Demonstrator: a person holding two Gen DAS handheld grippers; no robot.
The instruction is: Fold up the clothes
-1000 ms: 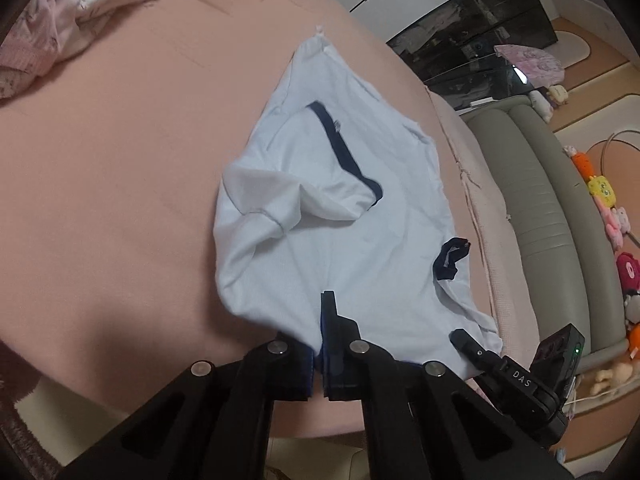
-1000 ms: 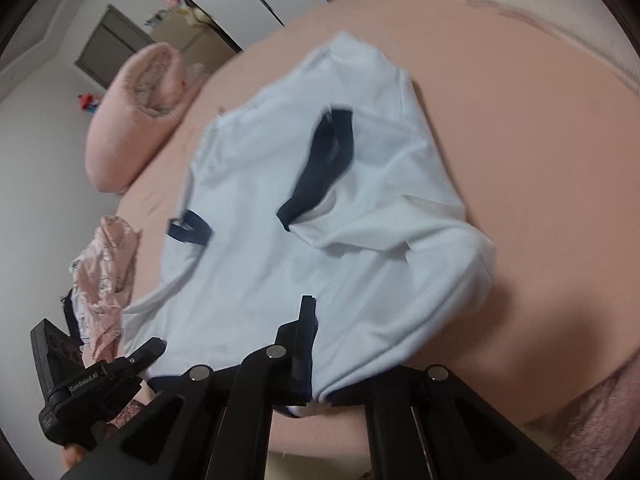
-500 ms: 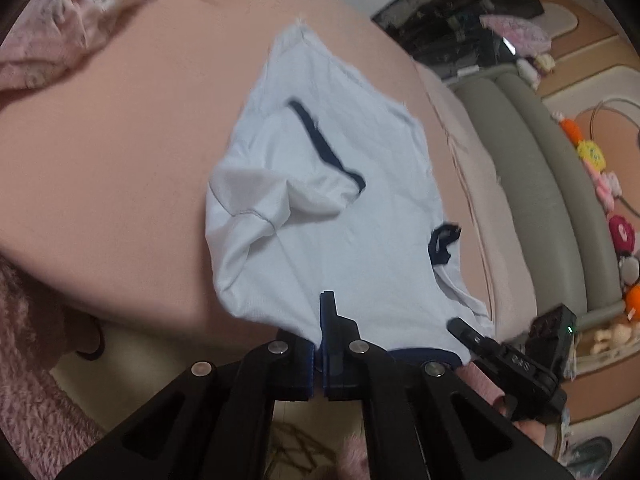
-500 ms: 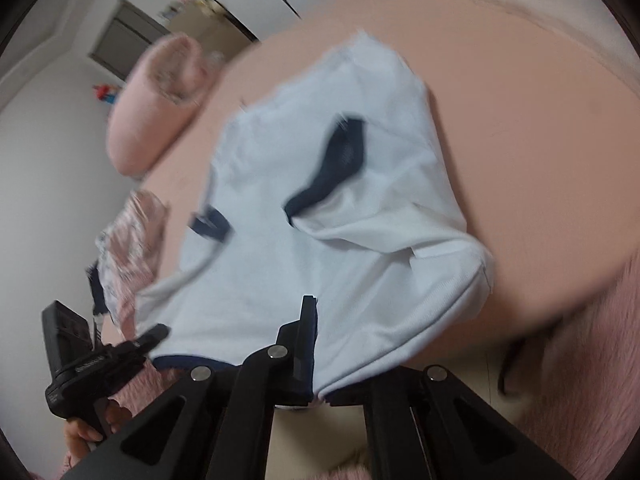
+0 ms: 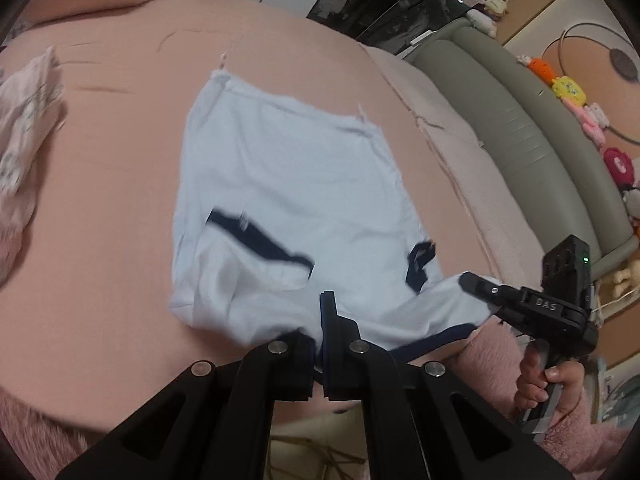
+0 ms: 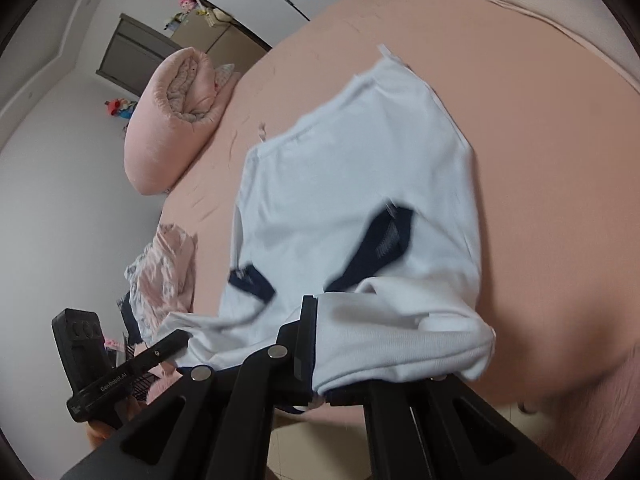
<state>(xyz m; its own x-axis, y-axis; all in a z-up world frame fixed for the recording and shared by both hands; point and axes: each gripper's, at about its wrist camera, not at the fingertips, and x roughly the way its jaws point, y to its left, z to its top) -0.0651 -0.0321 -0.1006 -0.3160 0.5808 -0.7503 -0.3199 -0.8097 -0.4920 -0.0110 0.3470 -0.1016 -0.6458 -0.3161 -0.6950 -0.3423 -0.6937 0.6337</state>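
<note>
Ahead of both tools, the pale blue cotton T-shirt with navy trim (image 5: 288, 184) lies spread on the pink bed sheet (image 5: 104, 208); the left gripper (image 5: 320, 344) is clamped on its near edge; the right gripper (image 6: 316, 364) likewise pinches that edge.

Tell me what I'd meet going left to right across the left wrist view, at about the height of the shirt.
Pink patterned garment → bare pink bedsheet → pale blue shirt → beige blanket edge → grey-green padded sofa → row of plush toys.
</note>
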